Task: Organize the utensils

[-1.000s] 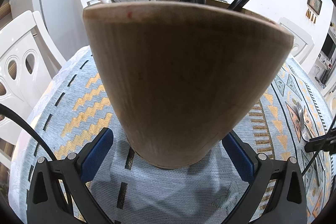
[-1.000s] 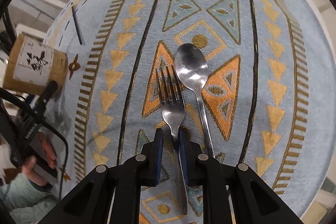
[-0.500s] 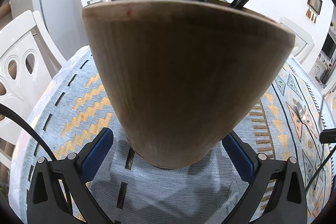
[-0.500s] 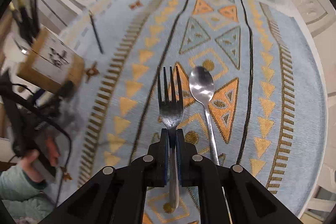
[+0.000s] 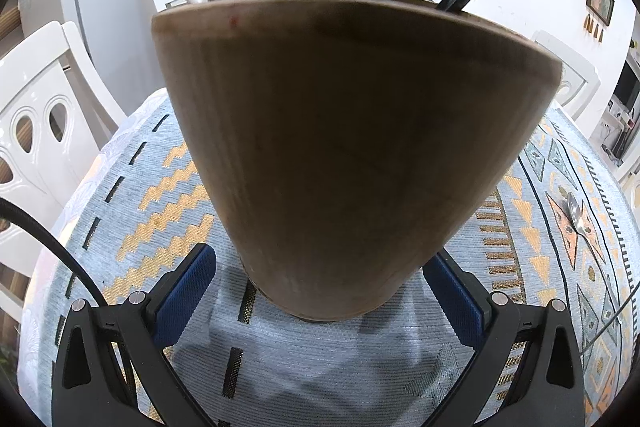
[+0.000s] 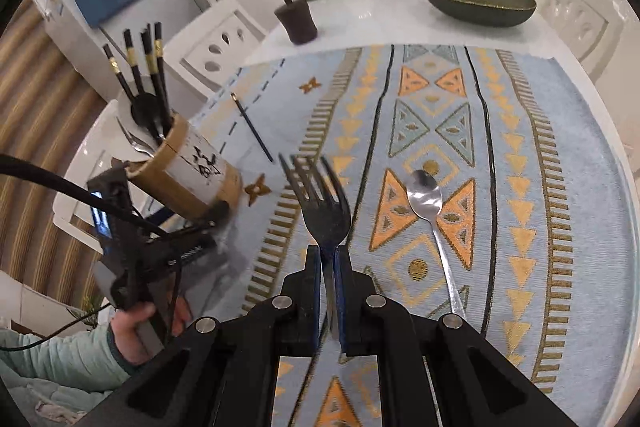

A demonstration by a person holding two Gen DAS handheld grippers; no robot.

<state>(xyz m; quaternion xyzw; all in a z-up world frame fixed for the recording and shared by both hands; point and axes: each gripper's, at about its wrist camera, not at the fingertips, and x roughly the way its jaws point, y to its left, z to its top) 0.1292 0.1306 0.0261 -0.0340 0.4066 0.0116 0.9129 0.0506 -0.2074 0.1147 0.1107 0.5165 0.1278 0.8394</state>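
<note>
Since the earlier frame the fork (image 6: 325, 205) has left the cloth (image 6: 560, 163), clamped in the right gripper (image 6: 329, 259); the left gripper (image 5: 320, 287) grips the holder (image 5: 344, 155).

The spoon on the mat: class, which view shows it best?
The right wrist view: the whole spoon lies in plain sight on the mat, bowl to handle. The left wrist view catches only a small sliver of it at the far right edge.

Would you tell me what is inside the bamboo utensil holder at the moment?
The bamboo utensil holder holds black chopsticks, a dark spoon and a metal fork leaning over its rim. Its wall hides their lower ends and anything lying at the bottom.
</note>
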